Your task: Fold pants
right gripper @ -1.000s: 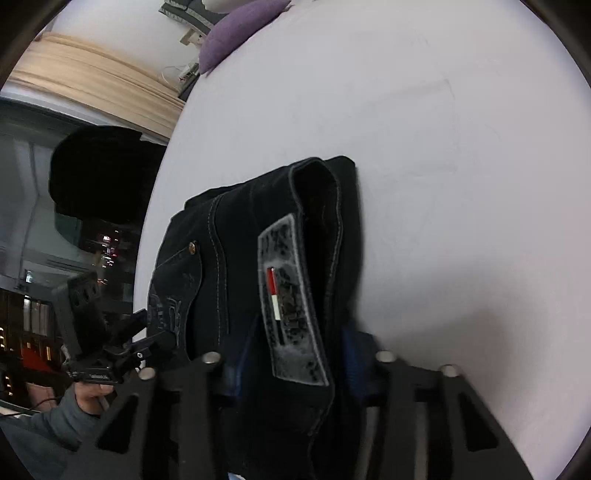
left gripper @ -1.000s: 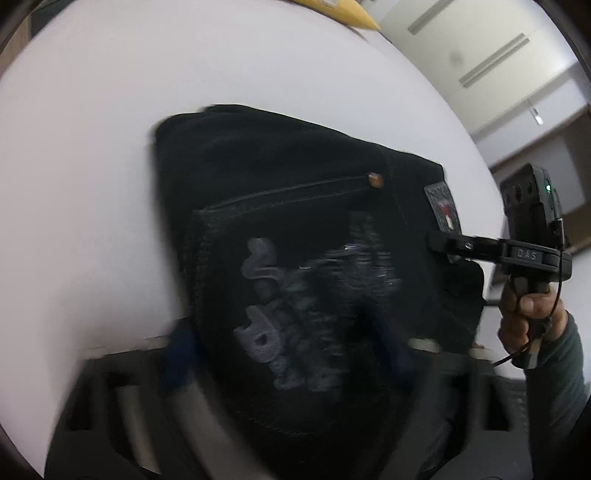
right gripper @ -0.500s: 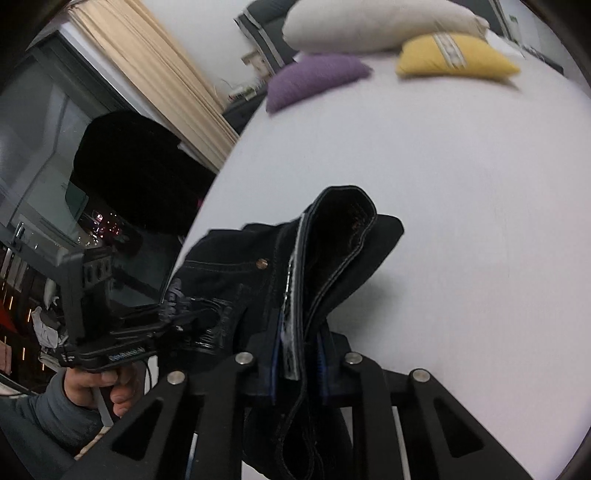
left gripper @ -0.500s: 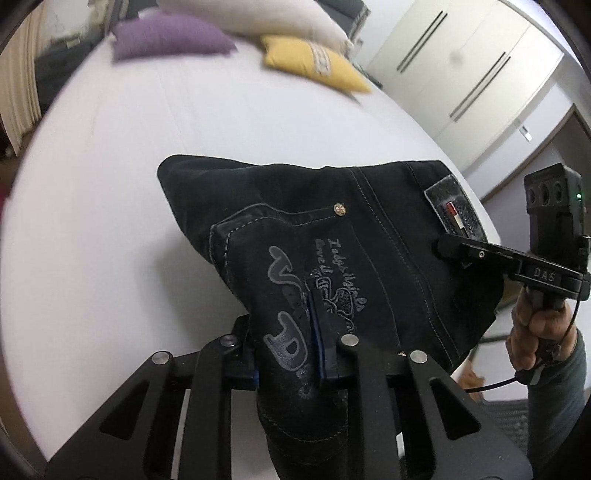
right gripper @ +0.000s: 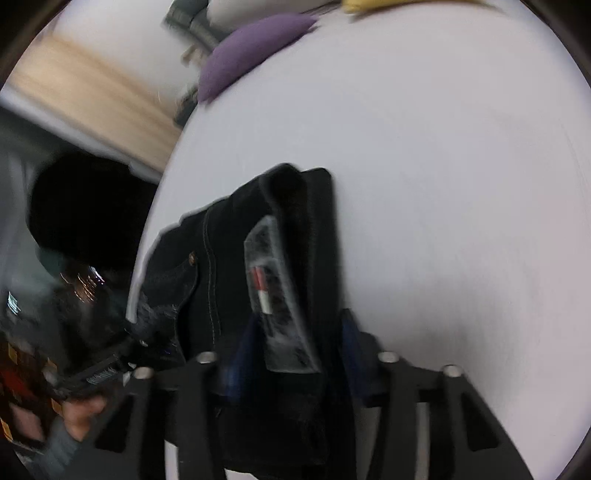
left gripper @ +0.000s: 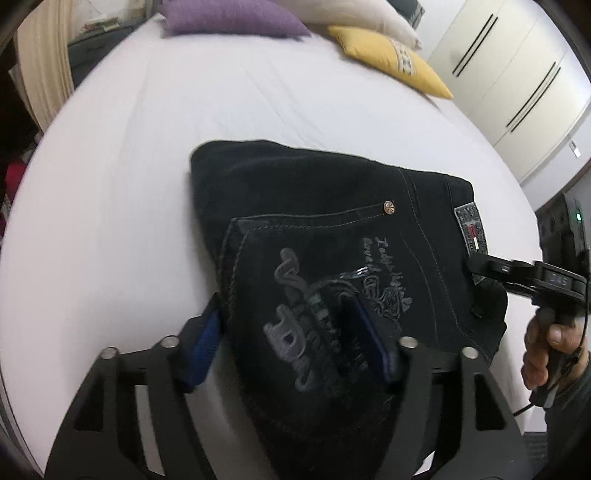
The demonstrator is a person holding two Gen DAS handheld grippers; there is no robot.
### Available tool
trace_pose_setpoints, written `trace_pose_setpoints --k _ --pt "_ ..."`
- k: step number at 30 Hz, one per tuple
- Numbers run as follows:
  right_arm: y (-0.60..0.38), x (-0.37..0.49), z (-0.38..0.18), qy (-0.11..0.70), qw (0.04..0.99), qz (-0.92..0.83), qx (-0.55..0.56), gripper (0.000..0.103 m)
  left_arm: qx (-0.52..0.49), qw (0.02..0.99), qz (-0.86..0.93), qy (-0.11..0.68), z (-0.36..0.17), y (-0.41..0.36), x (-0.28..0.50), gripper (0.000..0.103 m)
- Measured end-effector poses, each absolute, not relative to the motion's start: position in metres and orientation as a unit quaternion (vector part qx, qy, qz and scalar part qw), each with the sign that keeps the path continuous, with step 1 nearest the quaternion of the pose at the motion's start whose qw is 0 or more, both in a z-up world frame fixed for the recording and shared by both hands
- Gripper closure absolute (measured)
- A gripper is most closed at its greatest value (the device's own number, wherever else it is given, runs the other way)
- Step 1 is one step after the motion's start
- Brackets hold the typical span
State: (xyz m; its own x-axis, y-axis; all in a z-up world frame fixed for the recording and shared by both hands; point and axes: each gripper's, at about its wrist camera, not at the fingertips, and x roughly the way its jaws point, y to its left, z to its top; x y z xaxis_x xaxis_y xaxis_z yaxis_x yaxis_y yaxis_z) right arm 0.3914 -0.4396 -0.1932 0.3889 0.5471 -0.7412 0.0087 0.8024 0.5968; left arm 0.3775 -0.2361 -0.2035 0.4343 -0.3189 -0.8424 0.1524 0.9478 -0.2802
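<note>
The folded black pants (left gripper: 325, 236) lie on the white bed, back pocket with grey embroidery facing up. My left gripper (left gripper: 291, 350) stands open, its blue-padded fingers (left gripper: 205, 347) spread around the near pocket edge. In the right wrist view the pants (right gripper: 295, 236) show their waistband with the grey label (right gripper: 273, 295). My right gripper (right gripper: 291, 343) is open, fingers astride the waistband. The right gripper also shows in the left wrist view (left gripper: 491, 264) at the label corner.
The white bed (left gripper: 129, 155) stretches around the pants. A purple pillow (left gripper: 229, 16), a yellow pillow (left gripper: 391, 62) and a white one lie at the far end. White wardrobes (left gripper: 517, 74) stand at the right. A curtain and dark furniture are left of the bed (right gripper: 85, 107).
Both grippers were shut on the lifted pants half a second ago. Now both have opened and the pants lie flat on the bed.
</note>
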Motion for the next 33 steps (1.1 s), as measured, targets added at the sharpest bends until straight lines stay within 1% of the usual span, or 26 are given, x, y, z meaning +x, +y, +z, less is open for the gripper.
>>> trace_pose_setpoints --k 1,2,3,4,5,7,8,9,10,12,13,14,16,18,19,22,25,30,33 --pt "-0.444 0.385 -0.19 0.521 0.797 0.159 0.261 0.039 -0.076 0.852 -0.129 0.501 -0.196 -0.233 0.371 0.033" --pt "-0.451 0.373 -0.182 0.511 0.809 0.14 0.254 0.035 -0.077 0.862 -0.124 0.485 -0.188 -0.23 0.363 0.033" --pt "-0.456 0.361 -0.173 0.499 0.819 0.133 0.251 0.035 -0.076 0.875 -0.119 0.464 -0.175 -0.228 0.353 0.031" --pt "-0.46 0.35 -0.162 0.487 0.828 0.127 0.247 0.035 -0.07 0.887 -0.11 0.443 -0.163 -0.227 0.341 0.025" --pt "-0.462 0.337 -0.148 0.47 0.843 0.115 0.234 0.035 -0.059 0.906 -0.097 0.409 -0.141 -0.221 0.327 0.021" --pt "-0.465 0.314 -0.117 0.435 0.872 0.097 0.203 0.035 -0.04 0.933 -0.08 0.348 -0.105 -0.225 0.301 0.006" --pt "-0.465 0.3 -0.099 0.411 0.886 0.092 0.191 0.033 -0.025 0.948 -0.064 0.311 -0.08 -0.236 0.28 0.0" --pt "-0.46 0.281 -0.075 0.379 0.904 0.087 0.177 0.031 -0.011 0.958 -0.048 0.282 -0.062 -0.237 0.262 0.0" --pt "-0.456 0.269 -0.058 0.356 0.916 0.081 0.166 0.021 0.01 0.966 -0.027 0.258 -0.043 -0.24 0.242 0.0" --pt "-0.436 0.243 -0.012 0.287 0.947 0.062 0.129 0.005 0.042 0.974 -0.002 0.224 -0.014 -0.243 0.215 0.0" --pt "-0.43 0.226 0.008 0.253 0.959 0.055 0.111 0.0 0.053 0.977 0.015 0.206 0.002 -0.244 0.197 0.0" --pt "-0.421 0.204 0.033 0.205 0.974 0.048 0.089 0.0 0.059 0.981 0.033 0.18 0.022 -0.24 0.176 0.0" --pt "-0.406 0.176 0.065 0.145 0.987 0.038 0.062 0.0 0.045 0.988 0.035 0.146 0.051 -0.229 0.147 0.0" --pt "-0.393 0.141 0.094 0.089 0.995 0.019 0.049 0.0 0.022 0.989 0.026 0.141 0.072 -0.217 0.114 0.0" --pt "-0.387 0.134 0.104 0.08 0.996 0.017 0.047 0.0 0.016 0.989 0.017 0.148 0.082 -0.214 0.109 0.0" --pt "-0.367 0.113 0.126 0.079 0.996 0.029 0.043 0.0 0.003 0.983 0.001 0.181 0.099 -0.207 0.087 0.0" --pt "-0.358 0.1 0.131 0.11 0.993 0.019 0.046 0.0 -0.002 0.977 0.007 0.214 0.097 -0.204 0.069 0.0" --pt "-0.348 0.097 0.102 0.22 0.973 -0.008 0.066 0.0 -0.018 0.957 0.003 0.291 0.078 -0.202 0.049 0.0" --pt "-0.343 0.101 0.082 0.256 0.964 -0.01 0.068 0.0 -0.021 0.946 0.0 0.323 0.054 -0.206 0.052 0.0"
